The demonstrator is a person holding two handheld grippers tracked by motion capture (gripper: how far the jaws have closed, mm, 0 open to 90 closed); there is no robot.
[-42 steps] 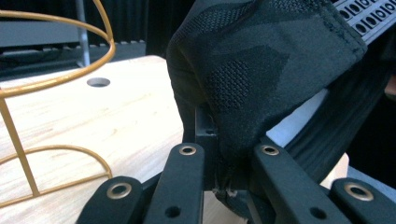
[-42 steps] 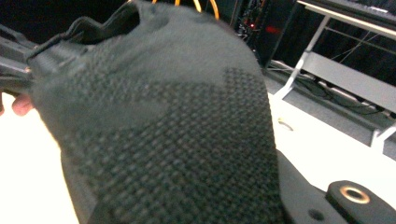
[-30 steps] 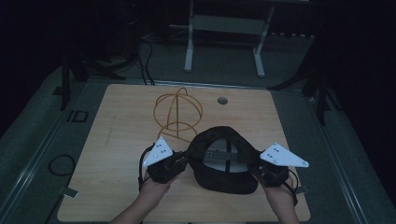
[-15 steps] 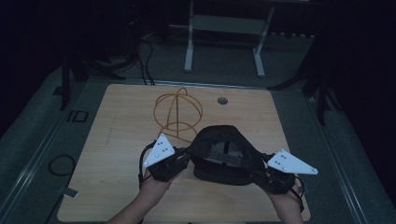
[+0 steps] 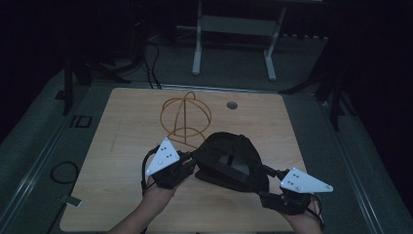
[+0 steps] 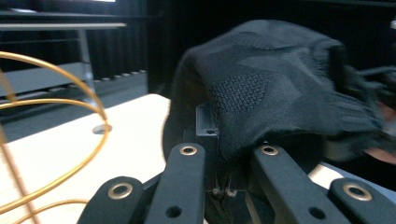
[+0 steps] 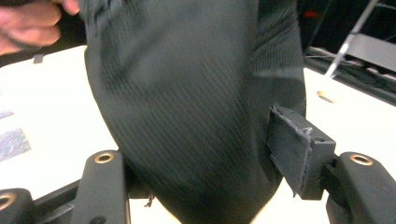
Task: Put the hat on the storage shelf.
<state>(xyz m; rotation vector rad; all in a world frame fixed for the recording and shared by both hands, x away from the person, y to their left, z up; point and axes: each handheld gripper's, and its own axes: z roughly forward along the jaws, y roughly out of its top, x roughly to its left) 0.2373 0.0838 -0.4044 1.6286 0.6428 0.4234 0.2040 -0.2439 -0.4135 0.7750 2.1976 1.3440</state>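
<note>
High view: left tool pinches the black knit hat; right tool, just opening, straddles its edge.

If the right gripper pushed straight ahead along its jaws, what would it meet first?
The black knit cap: it lies between the right gripper's just-opened jaws, directly ahead. How near is unclear.

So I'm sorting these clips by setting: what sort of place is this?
Probably a dim lab or recording room rather than a home. A bare wooden table with a cable hole stands on grey floor, cables trail behind it, and a metal stand sits against black surroundings.
</note>
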